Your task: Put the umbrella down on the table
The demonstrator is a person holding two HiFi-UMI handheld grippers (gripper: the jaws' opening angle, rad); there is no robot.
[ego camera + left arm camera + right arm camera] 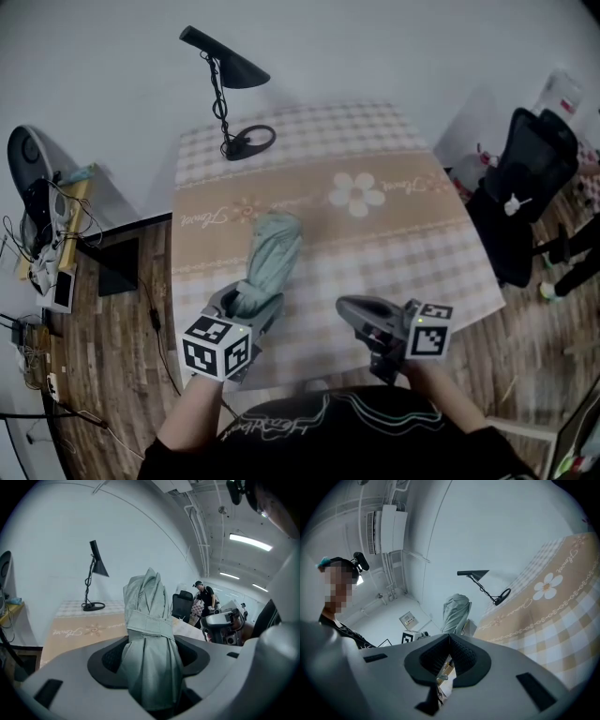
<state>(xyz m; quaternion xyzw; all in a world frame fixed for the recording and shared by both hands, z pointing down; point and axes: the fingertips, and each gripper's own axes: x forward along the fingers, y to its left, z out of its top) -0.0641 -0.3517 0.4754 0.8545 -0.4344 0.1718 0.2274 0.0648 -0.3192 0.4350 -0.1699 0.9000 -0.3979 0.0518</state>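
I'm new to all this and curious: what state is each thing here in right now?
Umbrella: folded, strapped, gripped over the table.
Left gripper: shut on the umbrella.
Right gripper: shut, empty.
Lamp: upright on the table.

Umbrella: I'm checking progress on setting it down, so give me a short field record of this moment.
umbrella: pale green, folded, strapped, tip pointing away from the person
held by: left gripper, jaws closed on it
right gripper: jaws together, empty
table: checked cloth with flower print, beneath the umbrella
also on table: black desk lamp, far side
task state: in grip, not yet laid down
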